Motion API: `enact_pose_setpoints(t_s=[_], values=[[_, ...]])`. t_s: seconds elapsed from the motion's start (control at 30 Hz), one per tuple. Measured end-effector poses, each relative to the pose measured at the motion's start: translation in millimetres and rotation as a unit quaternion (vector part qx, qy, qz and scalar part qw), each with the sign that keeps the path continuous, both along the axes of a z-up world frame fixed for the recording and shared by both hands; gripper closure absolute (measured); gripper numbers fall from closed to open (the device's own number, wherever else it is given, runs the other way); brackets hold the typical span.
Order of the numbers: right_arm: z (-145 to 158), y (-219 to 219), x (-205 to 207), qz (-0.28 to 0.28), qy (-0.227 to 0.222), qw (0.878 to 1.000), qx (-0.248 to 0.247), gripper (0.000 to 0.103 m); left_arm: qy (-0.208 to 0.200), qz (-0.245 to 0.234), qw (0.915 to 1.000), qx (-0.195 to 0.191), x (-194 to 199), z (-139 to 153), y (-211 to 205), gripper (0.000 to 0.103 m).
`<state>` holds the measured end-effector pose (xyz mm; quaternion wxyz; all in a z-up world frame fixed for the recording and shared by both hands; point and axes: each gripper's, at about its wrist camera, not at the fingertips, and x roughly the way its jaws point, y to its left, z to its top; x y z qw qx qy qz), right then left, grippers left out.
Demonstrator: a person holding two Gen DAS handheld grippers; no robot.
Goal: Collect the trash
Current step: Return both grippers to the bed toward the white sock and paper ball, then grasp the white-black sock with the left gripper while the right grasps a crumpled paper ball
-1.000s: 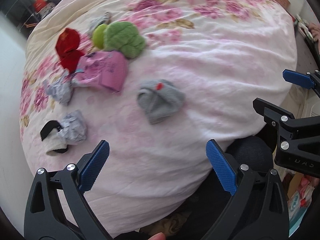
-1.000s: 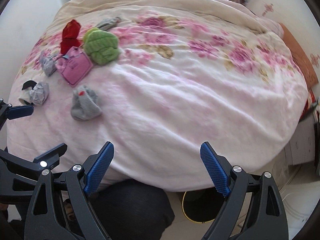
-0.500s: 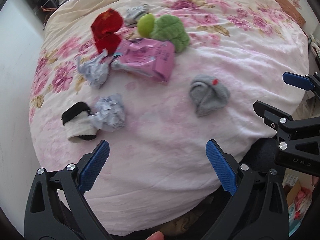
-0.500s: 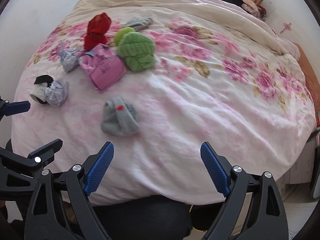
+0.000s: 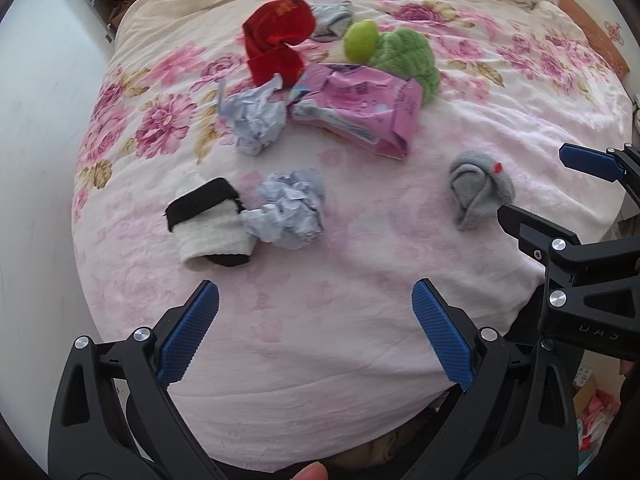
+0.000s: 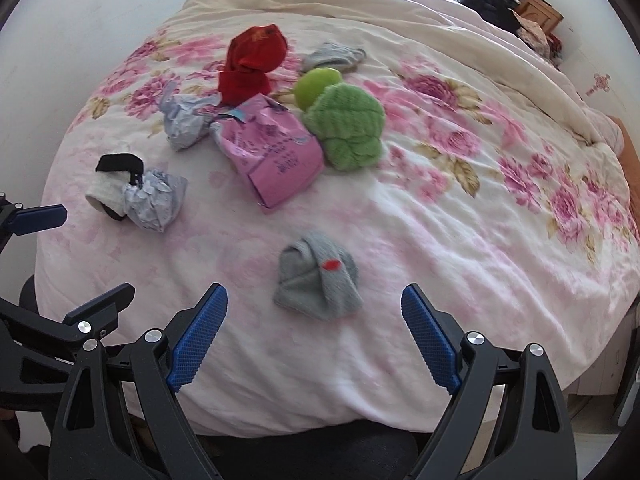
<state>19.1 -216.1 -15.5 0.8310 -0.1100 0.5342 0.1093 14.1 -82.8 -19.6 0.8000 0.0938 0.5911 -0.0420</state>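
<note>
Two crumpled paper balls (image 5: 289, 210) (image 5: 254, 122), one pink wrapper (image 5: 358, 110), on bedspread (image 5: 360, 320).

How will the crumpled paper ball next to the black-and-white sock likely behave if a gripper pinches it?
The crumpled paper ball looks loosely wadded, so it would probably crush and feel very light. It lies against the black-and-white sock, so a pinch may nudge that too. On the soft quilt it seems unlikely to roll.

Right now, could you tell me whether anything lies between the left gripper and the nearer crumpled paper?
Nothing visible does. The left gripper is open above bare quilt, and the crumpled paper lies straight ahead. A black-and-white sock touches the paper's left side, beside the path, not in it.
</note>
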Motion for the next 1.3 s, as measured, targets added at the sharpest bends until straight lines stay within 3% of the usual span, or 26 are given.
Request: enact_pose_setpoints(t_s=[0.33,0.67,0.83,0.93,1.0,1.07,1.1,1.17,1.3], values=[[-4,34,8,0.027,0.005,1.0,0.001,0.017,0.005,-0.005,0.9999,-0.011,8,-7,45,0.008],[-19,68,16,0.058,0.022,0.998,0.008,0.017,0.035,-0.035,0.9987,0.012,37,-50,79,0.008],[-30,84,21,0.07,0.032,0.997,0.007,0.016,0.06,-0.06,0.9964,-0.003,59,-76,89,0.006],[-40,96,29,0.079,0.04,0.996,0.005,0.016,0.057,-0.073,0.9957,0.008,74,-92,91,0.006],[-47,105,34,0.089,0.048,0.995,0.006,0.016,0.041,-0.073,0.9965,-0.001,78,-92,94,0.022],[-55,115,41,0.102,0.059,0.993,0.009,0.016,0.036,-0.089,0.9951,-0.022,76,-85,93,0.065],[-58,120,44,0.107,0.063,0.992,0.008,0.016,0.029,-0.092,0.9953,-0.013,76,-82,93,0.072],[-65,130,50,0.123,0.073,0.99,0.011,0.016,0.023,-0.091,0.9956,-0.002,78,-81,95,0.076],[-75,148,59,0.147,0.088,0.985,0.021,0.016,0.03,-0.093,0.9948,-0.027,84,-82,104,0.076]])
